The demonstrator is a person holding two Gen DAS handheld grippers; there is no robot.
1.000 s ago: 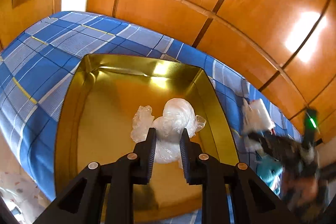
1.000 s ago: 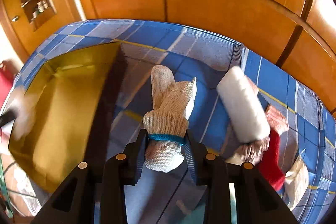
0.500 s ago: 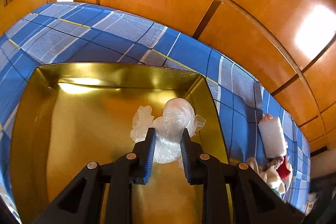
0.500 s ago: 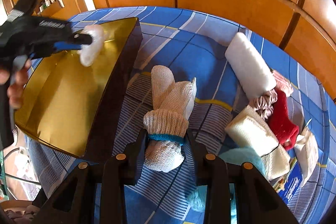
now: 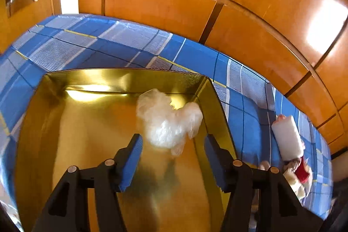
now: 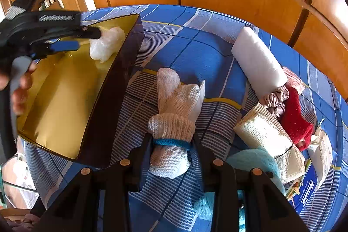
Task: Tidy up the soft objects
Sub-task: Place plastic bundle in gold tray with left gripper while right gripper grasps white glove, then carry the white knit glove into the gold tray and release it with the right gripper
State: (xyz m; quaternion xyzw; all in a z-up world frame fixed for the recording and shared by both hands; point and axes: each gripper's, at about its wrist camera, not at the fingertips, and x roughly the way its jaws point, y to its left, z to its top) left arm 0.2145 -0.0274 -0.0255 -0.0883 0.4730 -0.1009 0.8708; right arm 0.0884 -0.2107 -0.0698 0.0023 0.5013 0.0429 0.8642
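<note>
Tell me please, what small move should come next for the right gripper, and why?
Probably carry the glove left, over the gold tray. The right gripper is shut on its cuff, with its fingers lying on the blue cloth. The left gripper has its jaws open, and the plastic wad is already in the tray, so the glove seems next.

The word "Tempo" is read, upside down, in white letters on a blue tissue package (image 6: 307, 195) at the lower right of the right wrist frame; smaller print beside it is too small to be made out. White lettering is seen on the black body of the left gripper (image 6: 87, 39) at the upper left of that frame, but it is blurred and cannot be read.
</note>
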